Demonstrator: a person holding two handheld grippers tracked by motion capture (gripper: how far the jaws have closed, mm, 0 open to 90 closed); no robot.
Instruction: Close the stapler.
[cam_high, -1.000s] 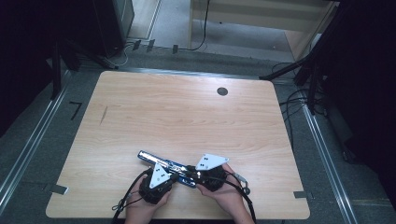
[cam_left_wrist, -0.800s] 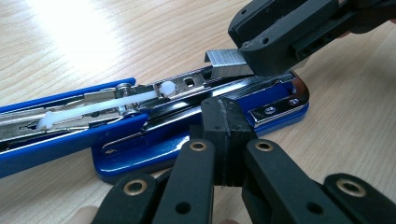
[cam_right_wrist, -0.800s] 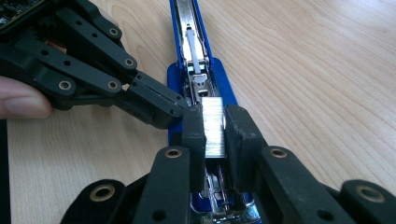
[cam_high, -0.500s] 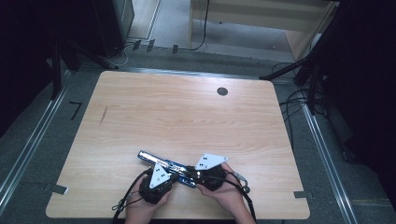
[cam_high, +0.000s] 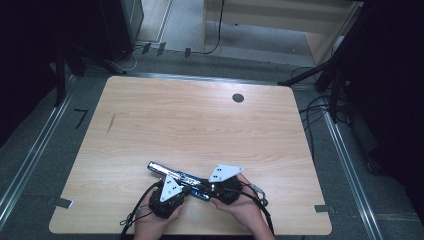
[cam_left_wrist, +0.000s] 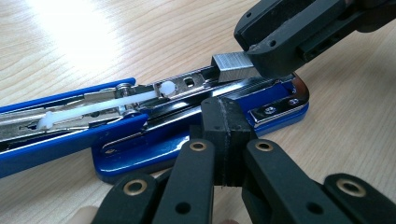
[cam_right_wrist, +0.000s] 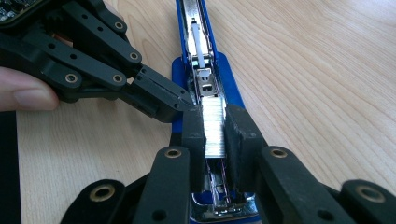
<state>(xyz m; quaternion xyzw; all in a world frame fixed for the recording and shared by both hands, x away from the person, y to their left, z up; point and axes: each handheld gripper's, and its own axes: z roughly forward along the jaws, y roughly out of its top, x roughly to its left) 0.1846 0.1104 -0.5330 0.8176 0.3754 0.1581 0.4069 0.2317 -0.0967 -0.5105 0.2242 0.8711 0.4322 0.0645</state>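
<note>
Since nothing has shifted over the last second, the loading looks paused: the right gripper (cam_right_wrist: 215, 130) stays clamped on a ribbed silver staple strip (cam_right_wrist: 214, 126) above the glossy blue stapler's (cam_left_wrist: 154, 140) open chrome channel, while the clenched left gripper (cam_left_wrist: 224, 135) presses the stapler's base beside it

Blue stapler, silver staples, black tongs on a pale wood desk

The stapler (cam_left_wrist: 154, 140) has a glossy blue base and blue arm, with a chrome-bright metal channel and a white plastic pusher rod (cam_left_wrist: 93, 108) inside. The strip of staples (cam_right_wrist: 214, 126) is silver-grey with fine lines. Both the left tongs (cam_left_wrist: 223, 135) and right tongs (cam_right_wrist: 215, 135) are matt black with brass-coloured rivets. The desk (cam_high: 200, 120) is light beige wood grain with one dark round spot (cam_high: 238, 98).
</note>
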